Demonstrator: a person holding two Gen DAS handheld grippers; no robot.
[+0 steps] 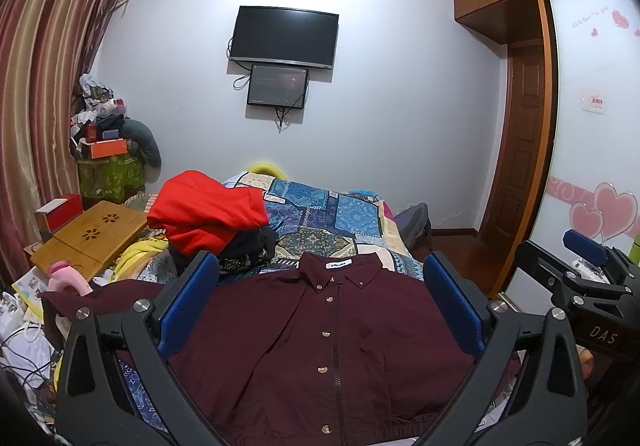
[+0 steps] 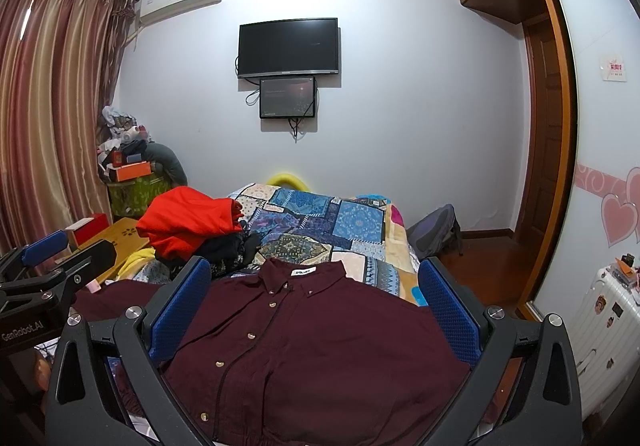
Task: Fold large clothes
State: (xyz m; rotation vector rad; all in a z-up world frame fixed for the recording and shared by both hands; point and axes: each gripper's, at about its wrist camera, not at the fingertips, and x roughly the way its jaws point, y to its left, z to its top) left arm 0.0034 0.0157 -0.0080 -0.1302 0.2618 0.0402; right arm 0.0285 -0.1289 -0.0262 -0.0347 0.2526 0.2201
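Left wrist view: a dark maroon button-up shirt is seen laid flat, collar away from the camera, on a bed covered with a blue patchwork-patterned quilt. The left gripper is held wide apart over the shirt, nothing being clasped between its blue-padded fingers. Beyond the shirt's collar, to its left, a crumpled bright red garment is heaped on dark clothing. Left of the shirt a bamboo lap desk and a pink plastic bottle are found. On the white wall behind the shirt a black flat television is mounted. The right gripper is glimpsed at the shirt's right.

Right wrist view: the same shirt is spread beneath the right gripper, whose fingers are likewise parted wide and empty. Right of the shirt a grey backpack is set on the wooden floor, and a white hard-shell suitcase is stood further right. Striped red-brown curtains are hung far left of the shirt.
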